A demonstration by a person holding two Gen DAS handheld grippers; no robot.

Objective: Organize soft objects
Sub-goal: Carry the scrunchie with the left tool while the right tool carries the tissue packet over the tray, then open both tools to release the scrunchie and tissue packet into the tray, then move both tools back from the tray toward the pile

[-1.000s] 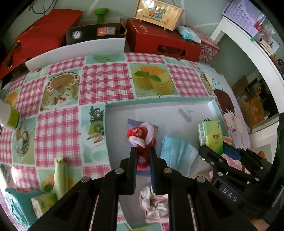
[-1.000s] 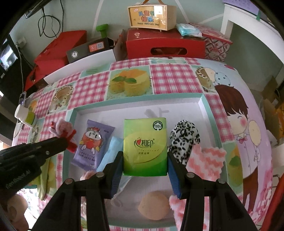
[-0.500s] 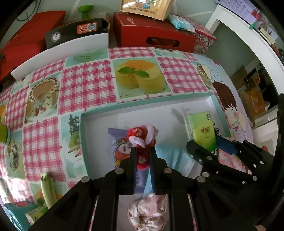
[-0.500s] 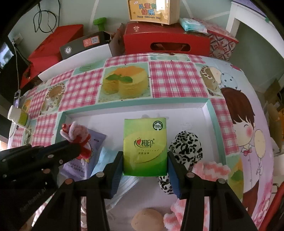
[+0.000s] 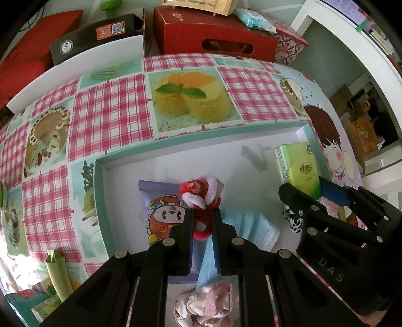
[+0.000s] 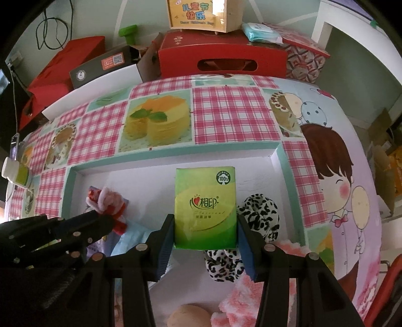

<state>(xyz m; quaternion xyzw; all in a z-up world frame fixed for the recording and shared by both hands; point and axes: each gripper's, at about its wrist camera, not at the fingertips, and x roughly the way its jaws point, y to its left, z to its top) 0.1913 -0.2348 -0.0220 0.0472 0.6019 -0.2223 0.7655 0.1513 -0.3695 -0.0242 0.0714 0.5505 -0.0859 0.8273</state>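
**Both grippers loaded above the white tray**

Nearest the left wrist camera, the left gripper (image 5: pixel 203 213) has its jaws pinched almost together on a red and white fuzzy hair tie (image 5: pixel 201 193), whose loops stick out past the fingertips. Below the fingers lies a crumpled pink scrunchie (image 5: pixel 204 305) at the tray's near side. Under the held tie rest a purple cartoon-printed packet (image 5: pixel 160 213) and, just to its right and partly overlapping it, a light blue face mask (image 5: pixel 248 226).

In the right wrist view, the right gripper (image 6: pixel 205 223) is clamped on a green tissue pack (image 6: pixel 205 206), its blue pads (image 6: pixel 167 241) pressing the pack's two long sides; the pack stands upright between them, above the tray floor. Beside and partly behind the right finger lies a black-and-white leopard-print scrunchie (image 6: pixel 258 213). Nearer the camera are a pink and white knitted cloth (image 6: pixel 238 301) and a tan round soft thing (image 6: pixel 188 317), cut off by the frame edge.

All of these sit within the white tray (image 6: pixel 125 176), which has a teal rim and lies on a table covered by a pink-checked cloth printed with cakes (image 6: pixel 226 113). To the left of the tray, on the cloth, lies a folded green paper piece (image 5: pixel 56 274).

Beyond the table's far edge stand a red box with an oval handle cutout (image 6: pixel 221 60), a black box with an orange label (image 6: pixel 100 68) and, on top of the red box, a yellow box with Chinese lettering (image 6: pixel 198 15).
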